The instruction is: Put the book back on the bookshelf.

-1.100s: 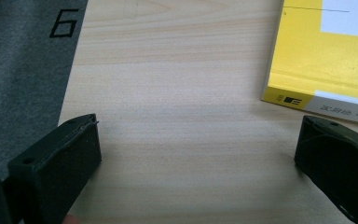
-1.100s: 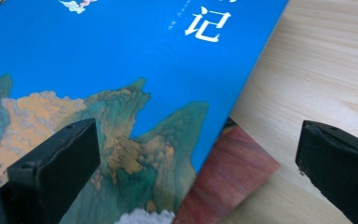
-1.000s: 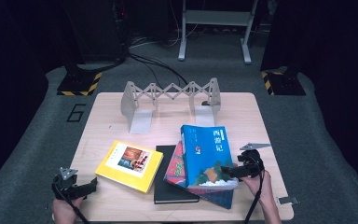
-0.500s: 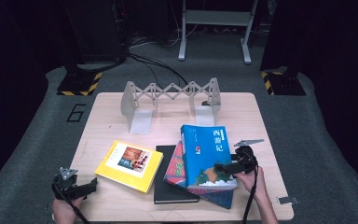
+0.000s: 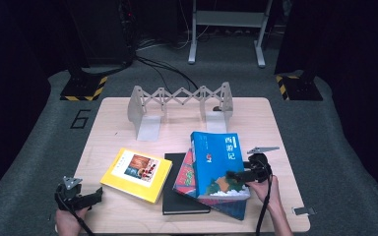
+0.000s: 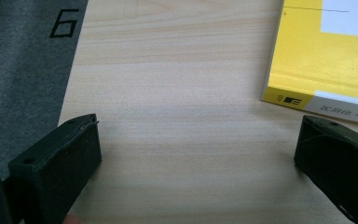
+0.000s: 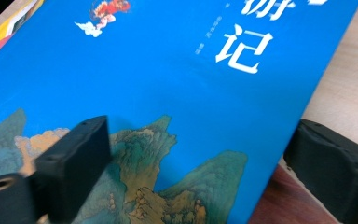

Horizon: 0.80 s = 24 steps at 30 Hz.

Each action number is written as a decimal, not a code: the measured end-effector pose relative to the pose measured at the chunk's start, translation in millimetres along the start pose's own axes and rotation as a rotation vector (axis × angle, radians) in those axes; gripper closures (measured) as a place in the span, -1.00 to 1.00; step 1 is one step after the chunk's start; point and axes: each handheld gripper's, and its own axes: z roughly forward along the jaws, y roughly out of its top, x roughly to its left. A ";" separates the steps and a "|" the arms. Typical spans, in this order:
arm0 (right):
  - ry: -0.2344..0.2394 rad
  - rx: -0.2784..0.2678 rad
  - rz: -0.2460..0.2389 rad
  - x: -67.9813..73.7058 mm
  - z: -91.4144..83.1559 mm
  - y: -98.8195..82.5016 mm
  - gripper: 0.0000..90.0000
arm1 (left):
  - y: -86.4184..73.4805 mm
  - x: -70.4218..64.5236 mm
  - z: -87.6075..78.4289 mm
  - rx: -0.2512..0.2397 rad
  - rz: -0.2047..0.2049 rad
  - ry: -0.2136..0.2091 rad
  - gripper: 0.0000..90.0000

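A blue book with a mountain picture lies on top of a slanted stack in the high view. My right gripper is open at its near right edge. In the right gripper view, one jaw rests over the blue book's cover and the other hangs past its edge, so my right gripper straddles that edge. My left gripper stands open near the table's front left corner. In the left gripper view, my left gripper has bare wood between its jaws, and the yellow book lies just ahead to the right.
Under the blue book lie a red book and a black book. The yellow book lies apart at the left. A grey expanding book rack stands at the back of the wooden table. A small grey item sits front right.
My right gripper has crept left and slightly away from me, so its jaws reach further onto the blue book's edge. The left gripper and the books have stayed put.
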 end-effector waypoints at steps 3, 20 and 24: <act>0.020 -0.007 0.000 -0.8 0.4 -0.1 -0.73 | 0.0 0.1 0.0 0.000 0.001 0.001 -0.99; 0.037 -0.003 0.002 -2.3 0.7 0.1 -0.72 | 0.1 0.0 -0.1 0.002 0.001 0.002 -0.99; 0.039 -0.002 0.040 -6.9 3.4 5.0 -0.79 | 0.1 0.0 0.0 0.001 0.001 0.002 -0.99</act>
